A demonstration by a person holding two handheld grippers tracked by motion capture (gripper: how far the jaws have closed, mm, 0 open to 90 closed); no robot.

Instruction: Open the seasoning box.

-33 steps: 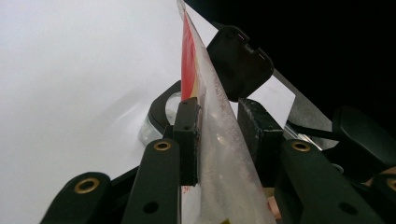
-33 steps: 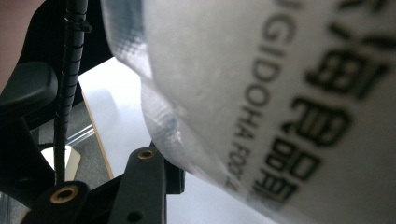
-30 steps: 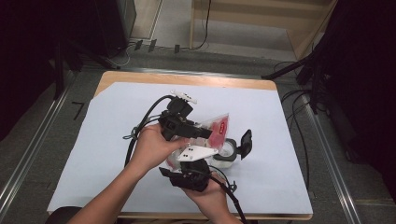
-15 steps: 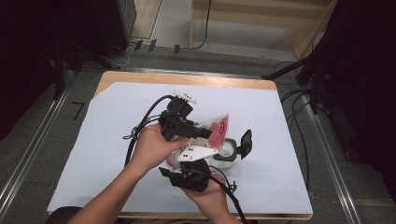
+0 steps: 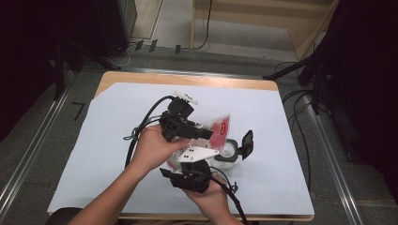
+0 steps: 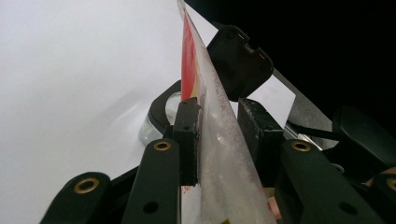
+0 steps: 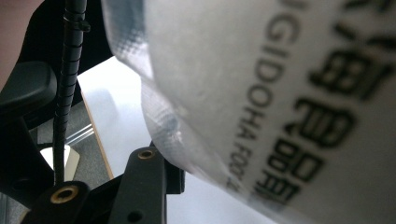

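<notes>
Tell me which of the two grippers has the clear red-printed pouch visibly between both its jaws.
The left gripper: its gripper view shows the pouch edge-on between both black pads. The right gripper has the pouch's printed face pressed close over its camera, one jaw visible.

Black print runs up the side of the clear plastic bag (image 7: 280, 107), seen close in the right gripper view: the Latin letters read "GIDOHA FOOD", cut off at the lower end, beside larger characters in another script too blurred to make out. The red label on the bag (image 5: 219, 129) is too small in the high view to read.
</notes>
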